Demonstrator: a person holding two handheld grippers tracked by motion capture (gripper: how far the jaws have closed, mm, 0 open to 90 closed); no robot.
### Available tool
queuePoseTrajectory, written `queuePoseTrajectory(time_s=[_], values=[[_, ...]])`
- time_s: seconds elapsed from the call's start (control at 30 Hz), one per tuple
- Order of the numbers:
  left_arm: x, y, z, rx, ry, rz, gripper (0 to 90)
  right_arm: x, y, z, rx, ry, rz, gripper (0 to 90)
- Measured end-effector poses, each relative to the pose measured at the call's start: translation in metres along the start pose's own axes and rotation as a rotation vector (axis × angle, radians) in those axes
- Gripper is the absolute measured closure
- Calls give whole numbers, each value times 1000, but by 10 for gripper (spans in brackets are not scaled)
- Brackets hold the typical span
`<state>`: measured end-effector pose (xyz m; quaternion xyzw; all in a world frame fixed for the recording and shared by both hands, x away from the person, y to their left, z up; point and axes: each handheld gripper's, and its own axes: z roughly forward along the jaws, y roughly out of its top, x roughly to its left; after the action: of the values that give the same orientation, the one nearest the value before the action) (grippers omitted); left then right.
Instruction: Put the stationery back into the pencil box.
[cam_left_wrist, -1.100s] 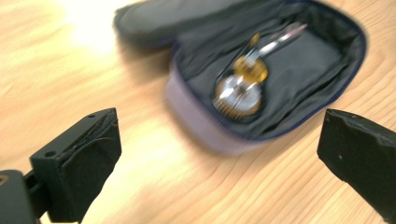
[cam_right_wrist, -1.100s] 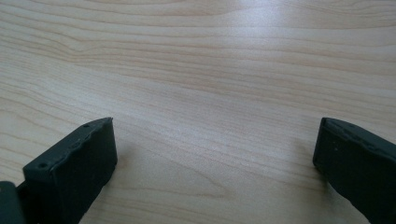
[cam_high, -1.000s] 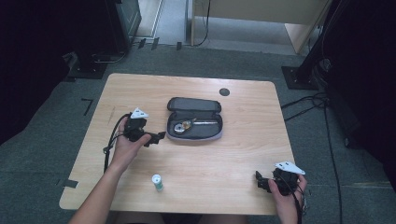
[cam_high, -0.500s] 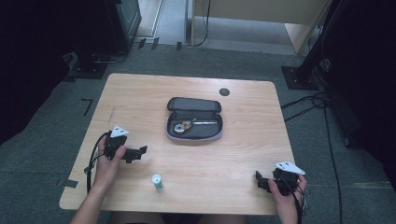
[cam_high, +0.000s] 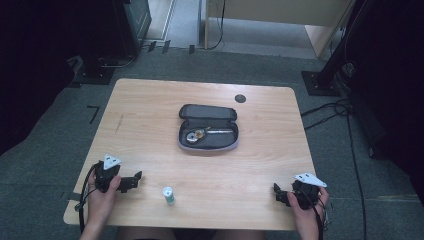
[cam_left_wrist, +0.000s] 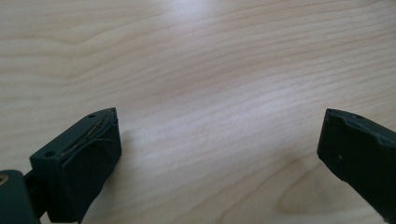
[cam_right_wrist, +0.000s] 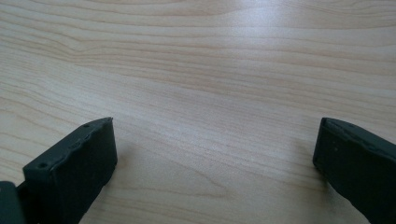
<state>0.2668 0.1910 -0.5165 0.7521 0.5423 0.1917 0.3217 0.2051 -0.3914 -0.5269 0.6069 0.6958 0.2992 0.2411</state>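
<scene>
1. one small bottle (cam_high: 169, 195), white with a green band, stands upright on the table (cam_high: 150, 125) near the front edge. it sits between the two grippers and nearer the left one, touching neither.
2. left gripper (cam_high: 131, 181): one, held in the person's left hand (cam_high: 100, 192) at the front left corner of the table, just beside the bottle. its jaws point toward the bottle. in the left gripper view the two black jaws stand wide apart with bare wood between them, holding nothing.
3. right gripper (cam_high: 280, 194): one, held in the right hand (cam_high: 305, 205) at the front right corner, well apart from the bottle. its jaws point toward the table's middle. in the right gripper view its two jaws are likewise spread wide over bare wood, gripping nothing.
4. each gripper carries one grey three-cornered plate on top, two in all; a cable trails from the left gripper past the table edge.
5. one case (cam_high: 208, 127), dark outside and grey within, lies open at the table's centre, well beyond the bottle, lid folded back toward the far edge.
6. inside the case lies one metal tool (cam_high: 207, 133) with a round end and a slim handle; finer detail is too small to tell.
7. one dark round spot (cam_high: 240, 98) sits in the tabletop near the far edge, beyond the case.
</scene>
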Motion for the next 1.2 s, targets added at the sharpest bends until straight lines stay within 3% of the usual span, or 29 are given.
queuePoseTrajectory(time_s=[0.27, 0.47, 0.57, 0.8, 1.0, 1.2], values=[[-4, -5, 0, 10, 59, 42, 0, 0, 0, 0, 0, 0, 1, 0], [-4, -5, 0, 13, 58, 47, 0, -3, 1, -1, -17, 7, 31, 22], [-4, -5, 0, 15, 58, 48, 0, 1, 4, -4, -36, 51, 53, 26], [-4, -5, 0, 14, 59, 47, 0, 39, 20, -9, -75, 129, -6, 38], [-4, -5, 0, 13, 58, 47, 0, 76, 36, -12, -110, 232, -44, 59], [-4, -5, 0, 13, 59, 47, 0, 104, 46, -13, -137, 286, -76, 101]])
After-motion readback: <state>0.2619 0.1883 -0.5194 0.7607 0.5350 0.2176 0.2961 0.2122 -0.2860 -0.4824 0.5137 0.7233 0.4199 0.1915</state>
